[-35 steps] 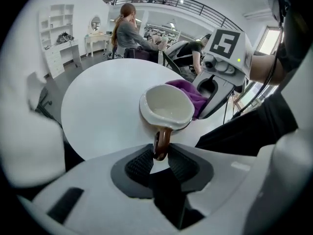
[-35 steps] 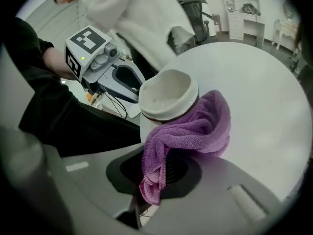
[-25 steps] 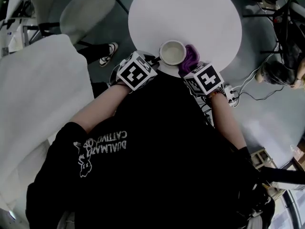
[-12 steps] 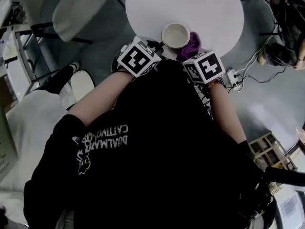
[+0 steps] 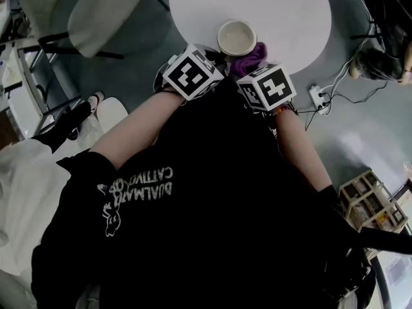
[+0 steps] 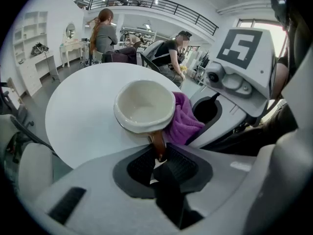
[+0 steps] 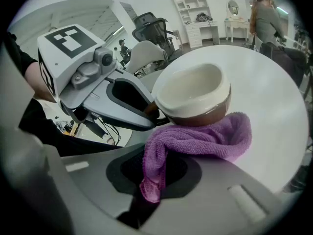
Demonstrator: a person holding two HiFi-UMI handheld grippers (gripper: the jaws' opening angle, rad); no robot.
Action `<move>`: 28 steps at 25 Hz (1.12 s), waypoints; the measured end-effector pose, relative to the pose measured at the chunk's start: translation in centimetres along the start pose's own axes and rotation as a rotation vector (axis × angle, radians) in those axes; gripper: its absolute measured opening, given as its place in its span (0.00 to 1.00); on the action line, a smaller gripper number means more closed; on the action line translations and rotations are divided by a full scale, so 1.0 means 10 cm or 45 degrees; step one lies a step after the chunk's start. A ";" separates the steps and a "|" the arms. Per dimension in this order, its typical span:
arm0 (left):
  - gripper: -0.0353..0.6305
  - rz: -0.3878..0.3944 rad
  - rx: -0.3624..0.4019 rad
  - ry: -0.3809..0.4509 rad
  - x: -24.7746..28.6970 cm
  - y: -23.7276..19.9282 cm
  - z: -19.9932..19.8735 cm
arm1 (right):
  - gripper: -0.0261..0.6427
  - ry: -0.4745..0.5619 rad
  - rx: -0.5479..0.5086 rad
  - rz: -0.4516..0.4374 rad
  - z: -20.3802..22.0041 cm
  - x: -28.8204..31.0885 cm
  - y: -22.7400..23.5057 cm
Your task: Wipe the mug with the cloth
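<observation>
A mug (image 5: 237,37), cream inside and brown outside, is at the near edge of the round white table (image 5: 283,11). My left gripper (image 6: 159,158) has the mug's brown handle (image 6: 157,143) between its jaws, which are closing on it. My right gripper (image 7: 154,175) is shut on a purple cloth (image 7: 200,141). The cloth drapes against the mug's (image 7: 193,94) lower side, on the side toward me. In the head view the cloth (image 5: 248,60) lies between the mug and the right gripper's marker cube (image 5: 267,87); both pairs of jaws are hidden there.
A pale chair (image 5: 106,15) stands left of the table. A power strip with cables (image 5: 320,97) lies on the floor at right, and a wooden crate (image 5: 370,201) further right. Two people (image 6: 171,53) are beyond the table's far side.
The right gripper has moved left, closer to the left one. The cloth has slid from the mug's right side round to its near side. The mug stays in the left gripper.
</observation>
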State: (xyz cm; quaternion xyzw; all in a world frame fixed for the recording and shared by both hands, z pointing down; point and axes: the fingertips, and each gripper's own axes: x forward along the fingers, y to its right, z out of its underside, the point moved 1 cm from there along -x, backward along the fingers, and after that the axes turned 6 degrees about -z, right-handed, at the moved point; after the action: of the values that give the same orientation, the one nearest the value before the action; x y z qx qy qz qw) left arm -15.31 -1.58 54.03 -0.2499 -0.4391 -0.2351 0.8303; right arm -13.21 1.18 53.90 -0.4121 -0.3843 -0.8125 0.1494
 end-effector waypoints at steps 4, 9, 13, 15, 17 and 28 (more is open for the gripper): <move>0.17 0.013 0.009 0.009 0.01 0.02 -0.02 | 0.11 0.027 0.042 0.026 0.03 0.06 0.02; 0.18 0.040 0.048 -0.010 0.02 0.12 0.00 | 0.11 0.040 0.040 0.057 0.02 0.10 -0.04; 0.18 0.029 0.045 0.004 -0.01 0.14 0.04 | 0.11 0.048 0.049 0.066 0.06 0.12 -0.09; 0.18 0.022 0.035 0.019 -0.01 0.13 0.02 | 0.11 0.063 0.060 0.050 0.05 0.11 -0.09; 0.17 0.014 0.029 0.028 -0.02 0.12 0.03 | 0.11 0.083 0.072 0.032 0.05 0.12 -0.10; 0.17 -0.001 0.042 0.040 -0.06 0.14 0.01 | 0.11 0.221 0.216 -0.061 0.01 0.08 -0.10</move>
State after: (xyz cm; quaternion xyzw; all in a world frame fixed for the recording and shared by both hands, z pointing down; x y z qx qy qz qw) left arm -14.79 -0.36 53.26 -0.2321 -0.4301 -0.2321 0.8410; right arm -14.18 1.96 54.09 -0.3168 -0.4471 -0.8130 0.1970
